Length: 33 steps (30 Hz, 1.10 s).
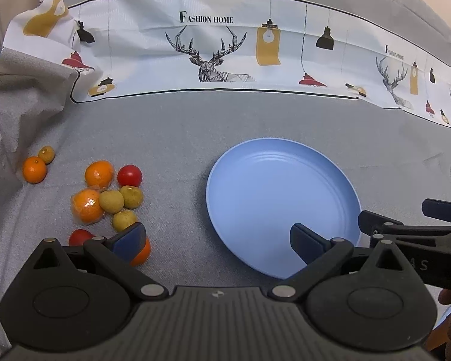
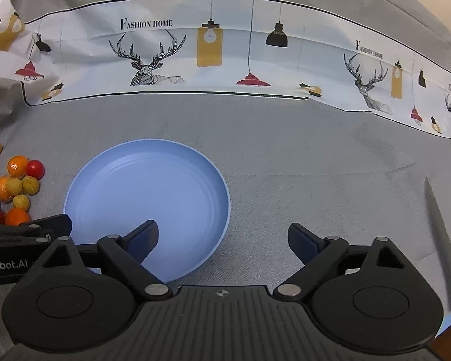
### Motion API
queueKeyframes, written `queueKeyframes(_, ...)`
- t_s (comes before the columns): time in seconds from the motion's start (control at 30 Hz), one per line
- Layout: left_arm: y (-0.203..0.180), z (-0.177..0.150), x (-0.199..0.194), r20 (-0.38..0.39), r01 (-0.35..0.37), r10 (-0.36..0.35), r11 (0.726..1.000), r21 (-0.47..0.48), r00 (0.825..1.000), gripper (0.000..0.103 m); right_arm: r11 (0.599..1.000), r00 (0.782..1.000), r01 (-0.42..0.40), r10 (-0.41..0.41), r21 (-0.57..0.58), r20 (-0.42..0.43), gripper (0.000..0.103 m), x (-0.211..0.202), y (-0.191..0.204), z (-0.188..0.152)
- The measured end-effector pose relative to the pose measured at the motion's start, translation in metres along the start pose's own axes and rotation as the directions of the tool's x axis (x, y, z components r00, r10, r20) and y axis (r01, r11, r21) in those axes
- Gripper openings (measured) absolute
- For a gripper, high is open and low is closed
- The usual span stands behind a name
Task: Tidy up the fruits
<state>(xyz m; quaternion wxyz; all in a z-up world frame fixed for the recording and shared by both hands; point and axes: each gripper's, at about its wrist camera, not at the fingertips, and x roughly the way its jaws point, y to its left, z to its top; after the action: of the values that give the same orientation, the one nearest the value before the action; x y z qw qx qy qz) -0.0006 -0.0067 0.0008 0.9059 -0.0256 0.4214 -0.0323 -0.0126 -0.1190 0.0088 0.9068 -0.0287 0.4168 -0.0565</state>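
Observation:
Several fruits lie in a loose cluster on the grey cloth at the left: oranges (image 1: 99, 175), red tomatoes (image 1: 130, 175) and small yellow-green fruits (image 1: 111, 200). One orange (image 1: 86, 206) is in clear wrap. An empty blue plate (image 1: 273, 186) sits to their right, also seen in the right wrist view (image 2: 147, 186). My left gripper (image 1: 216, 240) is open; its left finger hangs over an orange (image 1: 142, 254), its right finger over the plate's near rim. My right gripper (image 2: 224, 242) is open, its left finger above the plate, nothing between its pads.
A grey knife blade (image 2: 439, 228) lies on the cloth to the right of the plate. A patterned white cloth (image 1: 213, 45) with deer and lamps runs along the back. The two grippers sit close side by side over the plate's near edge.

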Motion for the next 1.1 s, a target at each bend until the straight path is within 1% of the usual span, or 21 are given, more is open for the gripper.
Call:
queueKeyframes(0.13, -0.001, 0.000, -0.001, 0.009, -0.010, 0.010, 1.000, 0.009, 1.000, 0.102, 1.000, 1.000, -0.009, 0.009, -0.002, 0.002, 0.089, -0.002, -0.001, 0.005)
queueKeyframes(0.33, -0.001, 0.000, -0.001, 0.008, -0.007, 0.007, 1.000, 0.010, 1.000, 0.102, 0.995, 0.997, -0.078, 0.077, 0.061, 0.027, 0.089, -0.003, -0.005, 0.003)
queueKeyframes(0.37, -0.001, 0.000, -0.001, 0.007, -0.006, 0.006, 1.000, 0.009, 1.000, 0.102, 0.997, 0.998, -0.064, 0.063, 0.050, 0.020, 0.089, -0.002, -0.005, 0.003)
queueKeyframes(0.5, 0.000, 0.000, -0.001, 0.004, -0.008, 0.008, 1.000, 0.011, 1.000, 0.102, 0.996, 0.997, -0.069, 0.067, 0.054, 0.023, 0.089, -0.003, -0.007, 0.003)
queueKeyframes(0.53, 0.000, 0.000, -0.002, 0.006, -0.007, 0.007, 1.000, 0.011, 1.000, 0.102, 0.998, 0.999, -0.050, 0.049, 0.040, 0.021, 0.089, -0.002, -0.006, 0.002)
queueKeyframes(0.8, 0.001, 0.001, -0.002, -0.013, -0.002, 0.002, 1.000, 0.011, 1.000, 0.102, 0.998, 0.998, -0.053, 0.052, 0.043, 0.025, 0.089, -0.002, -0.009, 0.001)
queueKeyframes(1.1, 0.000, 0.001, -0.003, -0.013, 0.000, 0.000, 1.000, 0.009, 1.000, 0.102, 0.998, 0.998, -0.050, 0.049, 0.041, 0.026, 0.089, -0.002, -0.011, 0.003)
